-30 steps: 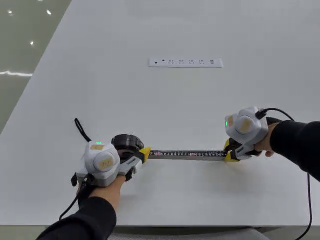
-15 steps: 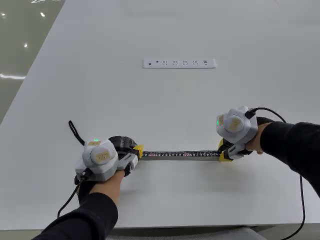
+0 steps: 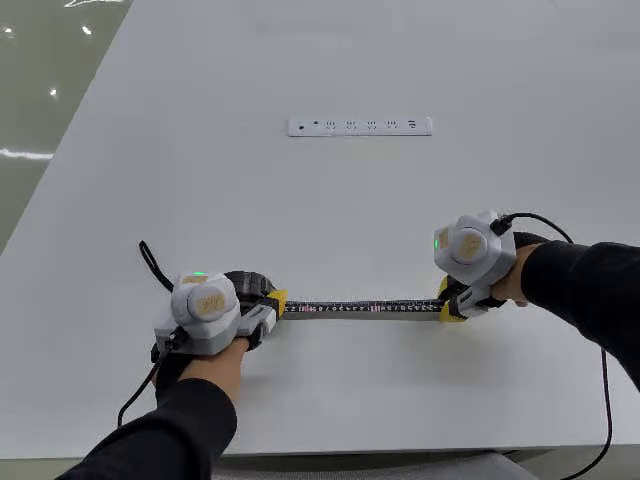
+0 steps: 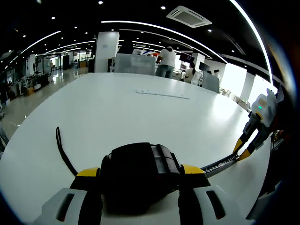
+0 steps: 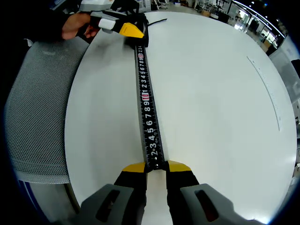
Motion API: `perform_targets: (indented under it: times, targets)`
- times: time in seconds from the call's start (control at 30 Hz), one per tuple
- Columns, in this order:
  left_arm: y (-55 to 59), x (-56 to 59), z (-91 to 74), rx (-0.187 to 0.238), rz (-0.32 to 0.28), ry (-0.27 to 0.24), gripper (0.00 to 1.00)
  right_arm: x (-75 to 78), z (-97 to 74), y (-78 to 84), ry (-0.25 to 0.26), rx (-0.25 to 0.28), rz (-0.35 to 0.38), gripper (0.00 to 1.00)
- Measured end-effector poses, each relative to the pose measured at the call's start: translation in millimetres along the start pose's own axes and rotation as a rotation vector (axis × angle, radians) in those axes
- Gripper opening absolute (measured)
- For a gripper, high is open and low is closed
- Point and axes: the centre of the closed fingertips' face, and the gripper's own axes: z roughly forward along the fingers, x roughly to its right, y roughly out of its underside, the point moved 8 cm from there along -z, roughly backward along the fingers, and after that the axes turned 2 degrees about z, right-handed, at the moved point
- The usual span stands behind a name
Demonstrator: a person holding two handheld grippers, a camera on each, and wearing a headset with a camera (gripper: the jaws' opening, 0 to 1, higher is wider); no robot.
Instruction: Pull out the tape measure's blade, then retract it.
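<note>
**Holding arrangement.** The tape measure case [image 3: 250,288] sits on the desk [image 3: 350,210] at the person's left. The left hand-held gripper [image 3: 260,304] is clamped on it, one jaw on either side of the black body, as the left gripper view confirms. This pins the case so it cannot slide when the blade is drawn.

The blade [image 3: 360,308] runs flat along the desk from the case to the right hand-held gripper [image 3: 450,306]. That gripper's jaws are closed together on the blade's free end. In the right gripper view the blade [image 5: 146,98] lies straight, with no kink or twist. A pinch at the tip keeps the pull in line with the case mouth.

**Stage, as judged.** The blade is out between the two grippers. Whether the pull is finished cannot be told. Retraction is not yet done.

**Clearances.** Both grippers work near the desk's front edge, and a mesh chair [image 5: 37,117] stands just below it. Bare desk lies to the right of the right hand-held gripper, so there is room to pull further that way. A power strip [image 3: 360,126] lies well apart on the far side. A black strap [image 3: 152,262] trails from the case on the side away from the blade, clear of its path.
</note>
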Motion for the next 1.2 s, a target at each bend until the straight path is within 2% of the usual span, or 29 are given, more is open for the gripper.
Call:
perform_targets:
  times: [0.27,0.53,0.77,1.2]
  targets:
    - [-0.7,-0.8,1.0,-0.015,-0.013,0.004,0.61,-2.0,0.5,-1.9,0.015,-0.007,0.010,0.11]
    - [0.2,-1.1,0.8,-0.013,-0.014,0.002,0.62,-4.1,1.0,-7.3,0.030,-0.031,0.025,0.11]
    - [-0.3,-1.1,0.0,-0.019,-0.020,0.007,0.62,-4.5,0.8,-8.0,0.040,-0.013,0.055,0.11]
    - [0.0,-1.6,-0.4,-0.029,-0.031,0.012,0.62,-4.4,3.3,-13.0,0.048,-0.034,0.059,0.11]
